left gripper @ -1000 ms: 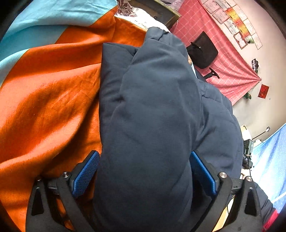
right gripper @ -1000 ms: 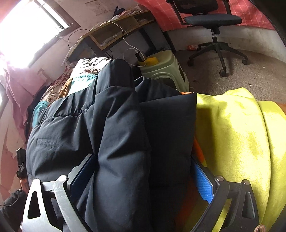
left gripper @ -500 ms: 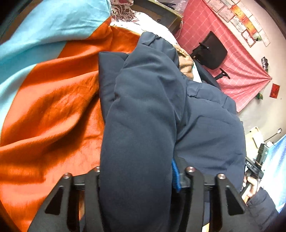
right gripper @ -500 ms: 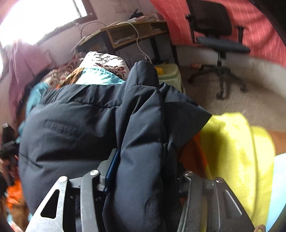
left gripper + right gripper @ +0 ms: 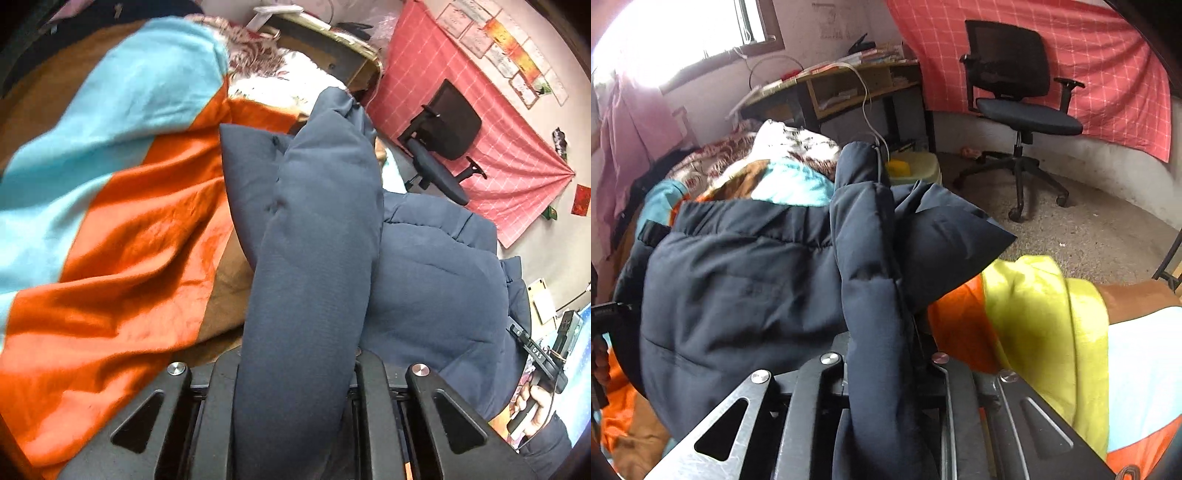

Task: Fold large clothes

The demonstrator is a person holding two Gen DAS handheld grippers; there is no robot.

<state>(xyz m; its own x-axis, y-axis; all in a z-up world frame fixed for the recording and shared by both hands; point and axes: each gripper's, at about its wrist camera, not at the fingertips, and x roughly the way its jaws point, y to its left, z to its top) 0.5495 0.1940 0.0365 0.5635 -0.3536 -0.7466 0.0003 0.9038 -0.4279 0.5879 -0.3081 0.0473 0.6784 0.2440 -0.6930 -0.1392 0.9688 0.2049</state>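
Observation:
A large navy padded jacket (image 5: 321,221) lies on the bed, one edge bunched into a thick roll. In the left wrist view my left gripper (image 5: 295,365) has its jaws closing tight on that roll, and the fabric fills the gap between the fingers. In the right wrist view the jacket (image 5: 738,266) spreads to the left. My right gripper (image 5: 882,354) also has its jaws closing, and they pinch another padded fold. Both pinched folds hang lifted off the blanket. The pads are hidden under the fabric.
An orange and light-blue blanket (image 5: 129,221) covers the bed, with a yellow-green part (image 5: 1045,314) by the right gripper. A black office chair (image 5: 1019,92), a wooden desk (image 5: 849,85) and a pale green stool (image 5: 919,166) stand on the speckled floor beyond the bed.
Both grippers went from wide open around the jacket's folds to pinched tight on them. Both have risen, lifting the jacket's edge off the blanket.

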